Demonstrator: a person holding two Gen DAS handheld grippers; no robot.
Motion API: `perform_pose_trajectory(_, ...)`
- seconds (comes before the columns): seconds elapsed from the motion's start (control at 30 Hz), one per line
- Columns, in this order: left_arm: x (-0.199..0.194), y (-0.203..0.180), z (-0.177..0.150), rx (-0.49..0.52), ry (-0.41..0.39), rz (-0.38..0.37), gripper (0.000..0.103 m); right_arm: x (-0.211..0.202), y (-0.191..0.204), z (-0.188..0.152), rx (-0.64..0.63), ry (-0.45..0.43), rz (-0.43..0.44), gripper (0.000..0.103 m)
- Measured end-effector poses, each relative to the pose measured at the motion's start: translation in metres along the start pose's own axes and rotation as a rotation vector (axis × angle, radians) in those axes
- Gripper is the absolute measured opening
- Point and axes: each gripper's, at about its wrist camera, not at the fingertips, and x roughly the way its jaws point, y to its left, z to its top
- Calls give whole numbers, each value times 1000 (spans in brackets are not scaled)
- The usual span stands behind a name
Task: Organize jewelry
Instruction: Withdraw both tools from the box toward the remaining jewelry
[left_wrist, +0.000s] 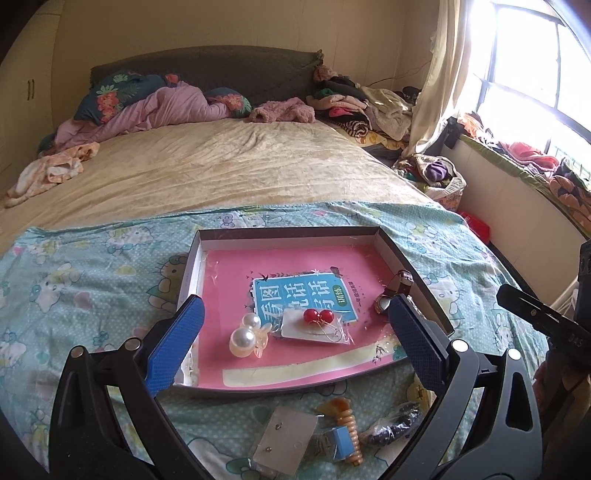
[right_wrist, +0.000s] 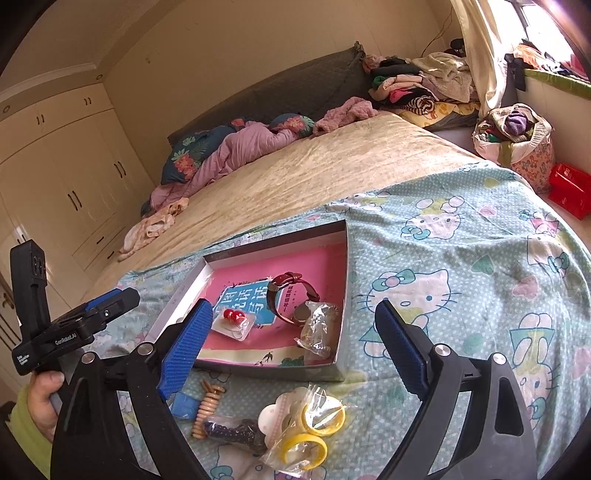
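Observation:
A shallow box (left_wrist: 288, 232) (right_wrist: 341, 280) with a pink book inside lies on the Hello Kitty sheet. In it are a pearl hair clip (left_wrist: 245, 336), red ball earrings on a card (left_wrist: 314, 321) (right_wrist: 233, 319), a red-strap watch (left_wrist: 393, 290) (right_wrist: 291, 295) and a clear bag of jewelry (right_wrist: 319, 330). Before the box lie an earring card (left_wrist: 282, 441), a beige spiral tie (left_wrist: 349, 424) (right_wrist: 208, 406), a bag of dark beads (left_wrist: 393, 428) (right_wrist: 232, 430) and bagged yellow hoops (right_wrist: 314, 432). My left gripper (left_wrist: 295, 328) is open over the box's near edge. My right gripper (right_wrist: 295, 332) is open above the near items.
The bed (left_wrist: 221, 162) stretches beyond with pillows and clothes (left_wrist: 155, 103) at the head. A clothes pile (left_wrist: 362, 107), a basket (right_wrist: 517, 144) and a red box (right_wrist: 570, 188) stand to the right. Wardrobes (right_wrist: 74, 173) are on the left.

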Motion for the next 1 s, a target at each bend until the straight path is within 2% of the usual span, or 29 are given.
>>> perform_pose_trajectory(0.63, -42, 13, -7, -16, -48, -27, 93, -41, 37, 2, -48, -43, 2, 91)
perform_pose_trajectory(1.0, -59, 18, -18, -20, -52, -44, 93, -53, 50, -8, -61, -29, 4, 95)
